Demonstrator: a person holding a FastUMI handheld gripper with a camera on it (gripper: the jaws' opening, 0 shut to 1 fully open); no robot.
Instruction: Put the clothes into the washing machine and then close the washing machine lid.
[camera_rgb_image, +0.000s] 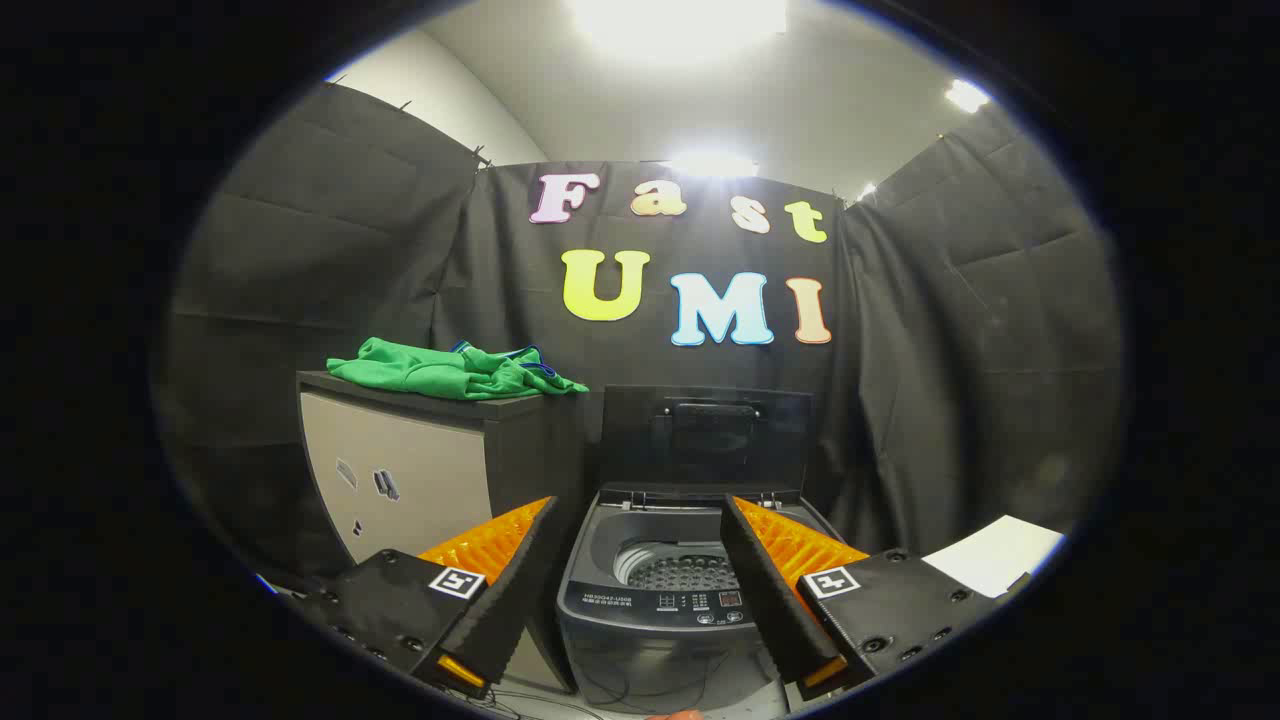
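The gripper (640, 525) is spread wide and holds nothing. Between its fingers sits the washing machine (655, 600), lid (706, 435) upright, its drum bare. Green clothes (450, 370) lie on the cabinet (400, 470) beside it.

No legible wording.

Washing machine (600, 620): control panel (655, 603) along its front edge carries a line of small pale print and rows of tiny marks; too small to read. A small reddish display at the panel's right end, unreadable.

Tool (638, 500): fingers spread apart, the washer's open tub between them. Each finger base bears a square black-and-white coded marker, left (457, 582) and right (832, 582); patterns, no letters.

Cabinet (420, 500) left of the washer: a few small stickers (385, 485) on its pale front, nothing decipherable.
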